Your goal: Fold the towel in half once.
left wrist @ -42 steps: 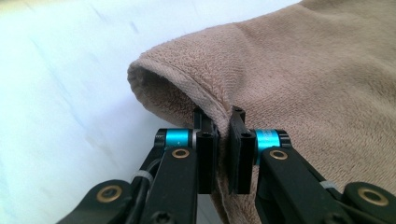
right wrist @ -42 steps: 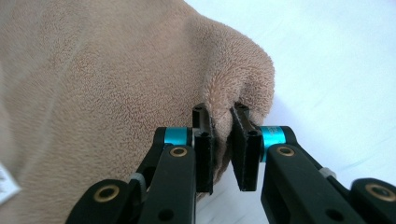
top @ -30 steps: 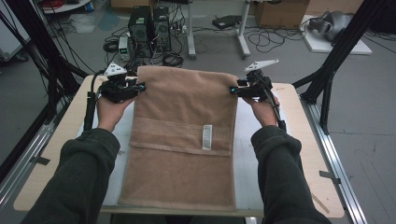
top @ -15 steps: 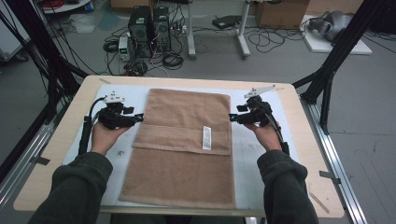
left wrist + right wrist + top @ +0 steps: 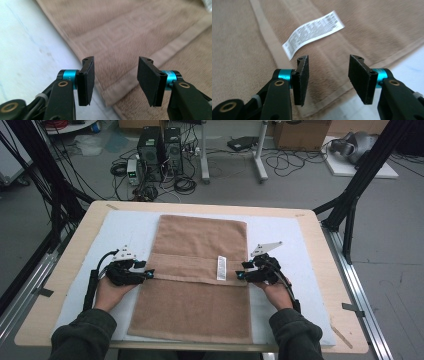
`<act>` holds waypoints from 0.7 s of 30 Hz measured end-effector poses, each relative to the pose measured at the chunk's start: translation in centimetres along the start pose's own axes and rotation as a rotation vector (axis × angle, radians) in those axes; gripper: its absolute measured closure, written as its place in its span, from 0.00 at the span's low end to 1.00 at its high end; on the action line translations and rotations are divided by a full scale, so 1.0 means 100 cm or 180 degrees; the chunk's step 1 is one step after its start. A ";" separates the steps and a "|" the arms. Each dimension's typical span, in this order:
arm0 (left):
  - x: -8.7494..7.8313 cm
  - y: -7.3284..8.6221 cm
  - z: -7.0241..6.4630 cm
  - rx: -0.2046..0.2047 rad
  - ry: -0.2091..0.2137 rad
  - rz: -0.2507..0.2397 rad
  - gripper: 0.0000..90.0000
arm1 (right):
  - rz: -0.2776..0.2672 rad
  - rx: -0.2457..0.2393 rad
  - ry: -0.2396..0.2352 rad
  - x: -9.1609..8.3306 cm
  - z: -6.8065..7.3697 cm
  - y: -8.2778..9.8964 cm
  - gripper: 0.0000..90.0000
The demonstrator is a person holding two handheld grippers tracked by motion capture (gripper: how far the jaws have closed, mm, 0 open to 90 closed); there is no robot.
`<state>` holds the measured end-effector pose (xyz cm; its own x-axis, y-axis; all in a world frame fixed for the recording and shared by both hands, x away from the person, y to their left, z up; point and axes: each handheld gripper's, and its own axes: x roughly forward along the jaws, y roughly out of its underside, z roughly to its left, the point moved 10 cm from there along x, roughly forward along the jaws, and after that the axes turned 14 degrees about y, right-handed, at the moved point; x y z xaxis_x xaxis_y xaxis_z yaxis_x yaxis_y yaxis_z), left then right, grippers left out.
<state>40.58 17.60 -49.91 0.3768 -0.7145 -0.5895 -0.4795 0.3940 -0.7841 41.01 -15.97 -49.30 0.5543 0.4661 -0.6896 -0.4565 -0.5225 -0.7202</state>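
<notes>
A brown towel [image 5: 200, 295] lies flat on the white mat [image 5: 125, 232], with a hem across its middle that carries a white label [image 5: 220, 268]. My left gripper [image 5: 149, 274] stands open at the hem's left end. In the left gripper view its jaws [image 5: 115, 80] hang over the towel's [image 5: 125, 32] folded corner; they have just been closing, and the pads press on nothing. My right gripper [image 5: 241, 272] stands open at the hem's right end. In the right gripper view its jaws [image 5: 328, 78] have likewise just been closing over the towel's edge, near the label [image 5: 313, 33].
The mat covers a wooden table [image 5: 310, 225] with bare strips left and right of the towel. Black frame poles [image 5: 350, 200] rise at both far corners. Computer towers [image 5: 160, 145] and cables lie on the floor beyond the table.
Both grippers have let the towel's raised far corners drop flat. They then came down and back toward the person, to the two ends of the labelled hem.
</notes>
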 end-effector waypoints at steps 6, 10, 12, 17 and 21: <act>0.008 0.005 0.000 0.0061 0.0036 0.0073 0.73 | 0.0156 -0.0253 -0.0026 0.014 0.013 0.008 0.72; 0.008 0.004 -0.001 0.0091 0.0045 0.0063 0.87 | 0.0141 -0.0258 -0.0015 0.014 0.012 0.008 0.87; 0.007 0.003 -0.003 0.0048 0.0089 0.0032 0.91 | 0.0118 -0.0205 -0.0076 0.014 0.011 0.007 0.92; 0.001 -0.002 -0.004 -0.0015 0.0162 -0.0044 0.95 | 0.0061 -0.0191 -0.0111 0.008 0.010 0.004 0.94; -0.005 -0.009 -0.007 0.0001 0.0159 -0.0130 0.95 | -0.0017 -0.0123 -0.0142 0.001 0.008 -0.002 0.94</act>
<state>40.24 17.21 -48.75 0.3560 -0.7579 -0.5466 -0.4642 0.3642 -0.8074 40.62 -15.29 -49.26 0.5247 0.4998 -0.6891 -0.4260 -0.5468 -0.7209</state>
